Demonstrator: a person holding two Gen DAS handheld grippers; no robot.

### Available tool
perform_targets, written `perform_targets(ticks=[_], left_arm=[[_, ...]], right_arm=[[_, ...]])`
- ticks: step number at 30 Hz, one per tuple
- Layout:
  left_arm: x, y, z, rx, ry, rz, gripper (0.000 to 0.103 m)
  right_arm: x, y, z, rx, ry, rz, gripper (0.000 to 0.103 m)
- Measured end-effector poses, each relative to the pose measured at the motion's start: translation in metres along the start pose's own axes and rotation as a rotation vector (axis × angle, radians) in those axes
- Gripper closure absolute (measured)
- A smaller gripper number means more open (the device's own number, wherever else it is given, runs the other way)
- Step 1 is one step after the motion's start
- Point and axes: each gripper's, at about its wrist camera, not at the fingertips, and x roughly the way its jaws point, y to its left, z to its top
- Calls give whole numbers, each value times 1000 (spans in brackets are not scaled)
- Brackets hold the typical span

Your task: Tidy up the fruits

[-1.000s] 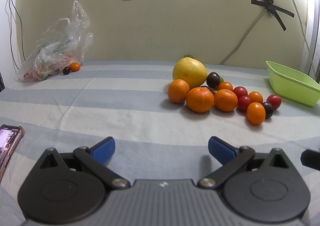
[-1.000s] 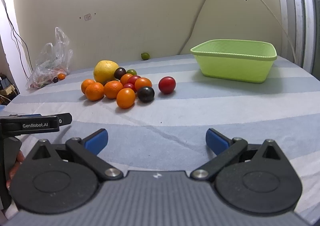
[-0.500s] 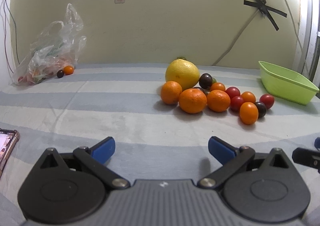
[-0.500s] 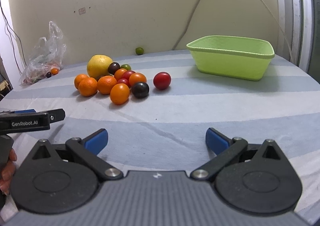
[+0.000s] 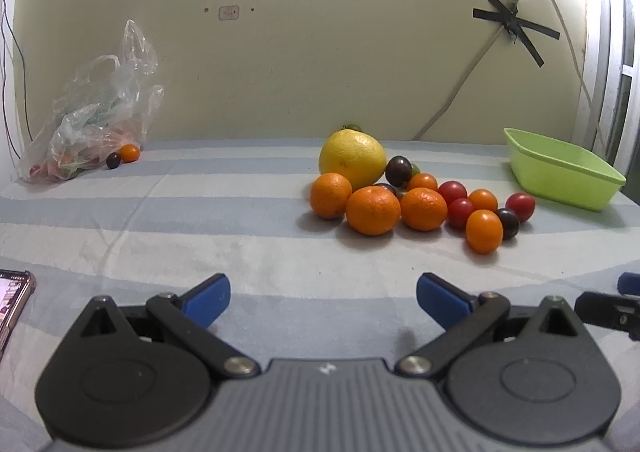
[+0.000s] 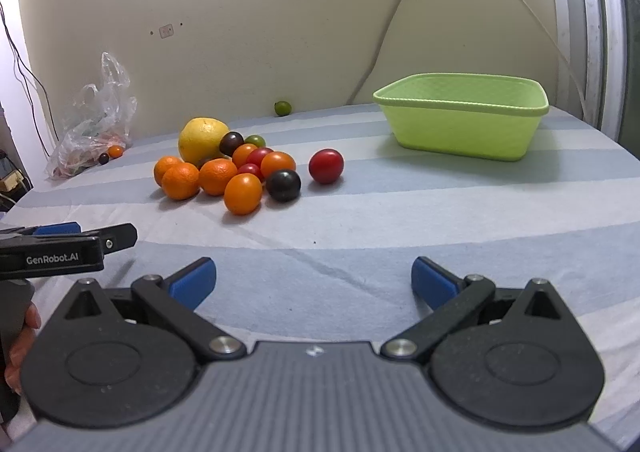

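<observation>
Left wrist view: our left tongs (image 5: 323, 294) are wide apart w/ nothing in them, low over the striped table (image 5: 200, 236). The fruit pile (image 5: 416, 196) sits ahead & a bit to the right, well apart from the tongs. The big yellow fruit (image 5: 352, 159) is at the back, touching the oranges in front. The green tub (image 5: 560, 176) is off to the right, past the pile. If we poke the pile from this side, the round ones may roll away, maybe off the table. A phone (image 5: 12, 304) lies at the left edge; we could bump it.

Right wrist view: our right tongs (image 6: 314, 280) are wide apart & empty too. The red fruit (image 6: 326, 166) sits alone, between the pile and the tub, so it looks like the easy 1st pick. It's smooth & small, so a hard squeeze may squash it or pop it out. The left tongs are just beside ours; both going for the pile at once could crash.
</observation>
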Motion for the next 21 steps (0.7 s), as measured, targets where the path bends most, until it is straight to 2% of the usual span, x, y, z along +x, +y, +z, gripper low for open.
perform_targets(ticks=[10, 14, 15, 17, 19, 21], left_arm=[[4, -2, 2, 32, 42, -26, 0], [-3, 13, 9, 7, 28, -136, 0], [-4, 17, 15, 7, 23, -156, 0], [-4, 33, 47, -10, 11, -199, 0], [0, 47, 89, -29, -13, -221, 0], [11, 55, 130, -37, -23, -212, 0]], right_arm=[[-2, 1, 1, 4, 0, 18, 0], [-7, -6, 11, 11, -33, 62, 2], [-7, -6, 21, -8, -39, 70, 9], [-5, -8, 54, -60, -45, 101, 15], [6, -9, 98, -96, -50, 134, 19], [28, -5, 146, -113, -35, 160, 24]])
